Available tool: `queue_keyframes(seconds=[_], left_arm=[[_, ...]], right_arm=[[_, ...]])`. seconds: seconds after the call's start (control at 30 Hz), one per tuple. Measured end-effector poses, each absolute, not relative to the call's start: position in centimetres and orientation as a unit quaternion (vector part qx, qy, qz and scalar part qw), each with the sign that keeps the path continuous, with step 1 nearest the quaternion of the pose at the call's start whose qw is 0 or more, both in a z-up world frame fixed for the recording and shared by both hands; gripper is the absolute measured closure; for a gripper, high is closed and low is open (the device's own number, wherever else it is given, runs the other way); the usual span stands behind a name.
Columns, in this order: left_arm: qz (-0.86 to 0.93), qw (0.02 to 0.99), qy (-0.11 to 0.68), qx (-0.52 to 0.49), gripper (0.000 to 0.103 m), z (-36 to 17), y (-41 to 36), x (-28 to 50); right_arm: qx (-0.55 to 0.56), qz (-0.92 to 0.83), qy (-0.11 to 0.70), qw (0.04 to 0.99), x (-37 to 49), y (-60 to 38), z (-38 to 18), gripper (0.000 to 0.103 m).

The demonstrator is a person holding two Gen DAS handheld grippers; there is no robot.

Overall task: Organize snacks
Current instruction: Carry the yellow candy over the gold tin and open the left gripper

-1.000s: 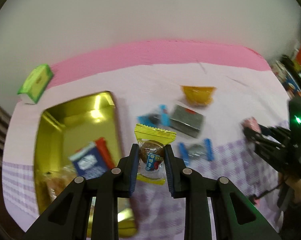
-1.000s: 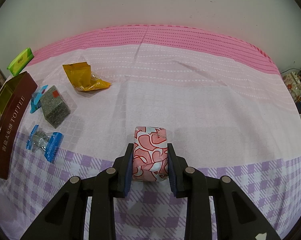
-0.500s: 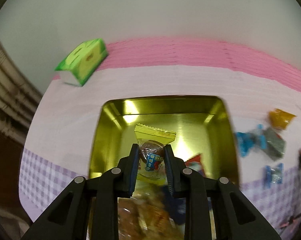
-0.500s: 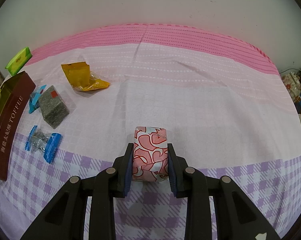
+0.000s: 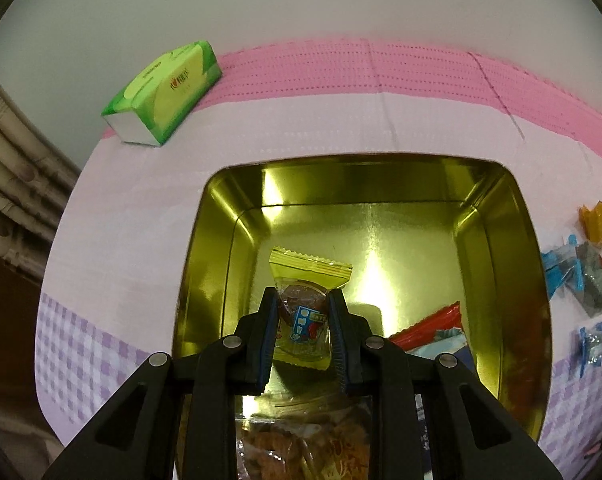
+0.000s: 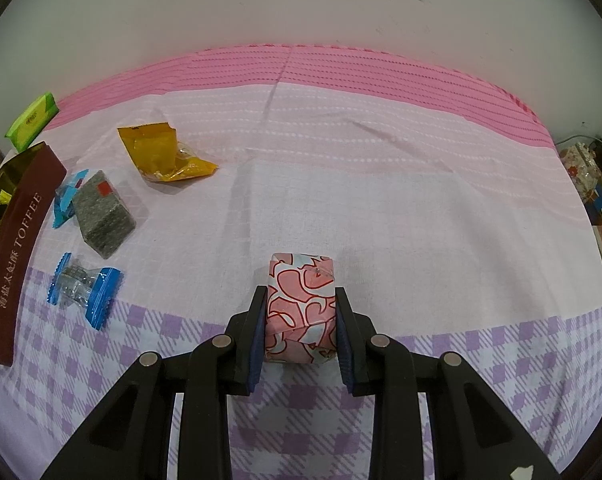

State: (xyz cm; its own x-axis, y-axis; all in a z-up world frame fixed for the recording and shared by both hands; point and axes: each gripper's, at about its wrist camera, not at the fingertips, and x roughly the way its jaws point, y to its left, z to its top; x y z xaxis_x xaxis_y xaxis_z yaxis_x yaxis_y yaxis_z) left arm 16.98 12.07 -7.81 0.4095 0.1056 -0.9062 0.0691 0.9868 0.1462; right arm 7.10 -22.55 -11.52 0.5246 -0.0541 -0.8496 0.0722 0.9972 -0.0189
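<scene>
My left gripper [image 5: 303,300] is shut on a yellow-edged clear snack packet [image 5: 307,292] and holds it above the open gold tin [image 5: 497,240]. Inside the tin lie a red and blue packet [image 5: 433,328] and a crispy snack bag [image 5: 301,440] under the fingers. My right gripper [image 6: 301,300] is shut on a pink heart-patterned candy block [image 6: 301,304] just above the tablecloth. On the cloth to its left lie an orange wrapper [image 6: 161,152], a grey block [image 6: 103,216] and two blue-ended candies [image 6: 83,288].
The tin's brown TOFFEE side [image 6: 13,248] stands at the far left of the right wrist view. A green tissue pack [image 5: 165,92] sits behind the tin near the wall. Pipes [image 5: 5,168] run along the left. Clutter [image 6: 597,196] lies beyond the table's right edge.
My left gripper swung left with its packet from over the loose snacks to over the tin and moved closer. The right gripper has barely moved and still holds the pink block.
</scene>
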Motion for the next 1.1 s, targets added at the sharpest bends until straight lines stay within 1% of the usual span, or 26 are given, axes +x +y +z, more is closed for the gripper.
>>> queue_keyframes(seconds=[0.4, 0.8, 0.87, 0.93, 1.07, 1.1], left_arm=[[0.009, 0.835, 0.542, 0.099, 0.077, -8.5, 11.9, 17.1], [0.004, 0.836, 0.541, 0.088, 0.075, -7.7, 12.1, 16.8], [0.003, 0.837, 0.540, 0.087, 0.072, -7.4, 12.2, 16.6], [0.001, 0.840, 0.536, 0.079, 0.066, -6.9, 12.4, 16.3], [-0.002, 0.847, 0.527, 0.069, 0.057, -5.9, 12.8, 15.5], [-0.002, 0.849, 0.524, 0.068, 0.052, -5.6, 12.9, 15.2]], right_arm=[[0.016, -0.041, 0.484, 0.874, 7.1, -22.7, -11.5, 0.074], [0.018, -0.045, 0.485, 0.873, 7.1, -22.6, -11.6, 0.074], [0.016, -0.046, 0.485, 0.873, 7.0, -22.7, -11.6, 0.074], [0.016, -0.048, 0.486, 0.872, 7.0, -22.7, -11.6, 0.074], [0.014, -0.052, 0.487, 0.872, 7.0, -22.6, -11.6, 0.075], [0.013, -0.054, 0.487, 0.872, 7.0, -22.6, -11.6, 0.075]])
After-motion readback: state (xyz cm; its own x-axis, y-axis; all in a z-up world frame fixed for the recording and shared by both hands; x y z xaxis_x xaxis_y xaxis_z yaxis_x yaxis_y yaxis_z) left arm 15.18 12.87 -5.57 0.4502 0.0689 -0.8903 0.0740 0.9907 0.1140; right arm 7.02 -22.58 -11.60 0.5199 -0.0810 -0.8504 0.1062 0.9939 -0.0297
